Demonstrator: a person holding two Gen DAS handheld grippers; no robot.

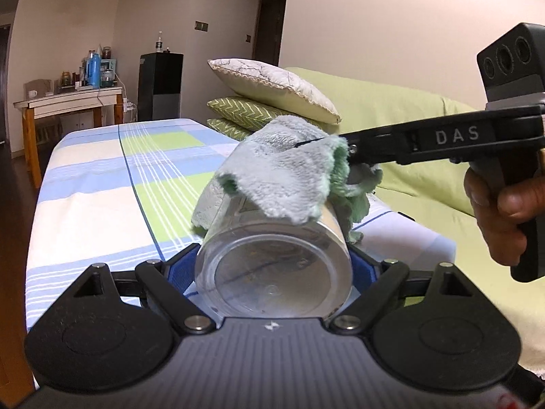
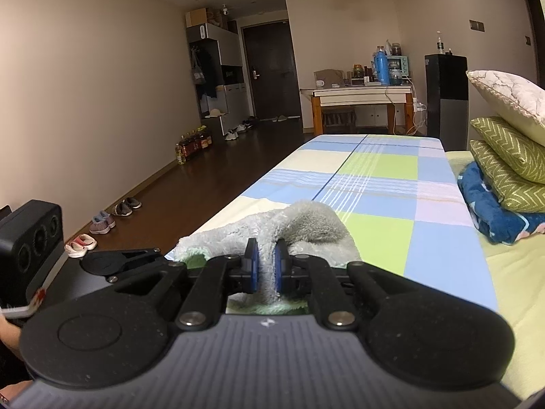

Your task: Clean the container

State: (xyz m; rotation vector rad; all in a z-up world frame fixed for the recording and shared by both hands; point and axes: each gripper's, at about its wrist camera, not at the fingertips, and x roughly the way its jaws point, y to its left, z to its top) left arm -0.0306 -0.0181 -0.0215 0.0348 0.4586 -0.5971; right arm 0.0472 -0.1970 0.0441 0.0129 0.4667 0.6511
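The left tool point(image 1: 272, 272) clamps a clear plastic cylindrical container point(image 1: 272, 266) lying sideways above the checked blue-green tabletop point(image 1: 102, 184). The right tool point(image 2: 266, 266) pinches a fluffy pale-green cloth point(image 1: 282, 167) draped over the container. Beyond it, stacked cushions point(image 1: 269, 99) crowd the tabletop's right edge.

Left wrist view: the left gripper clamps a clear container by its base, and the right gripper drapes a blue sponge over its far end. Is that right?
Not quite. It is a green cloth, not a blue sponge. The left wrist view shows it lying over the far end of the clear container, which the left gripper clamps, and the right gripper pinches it.
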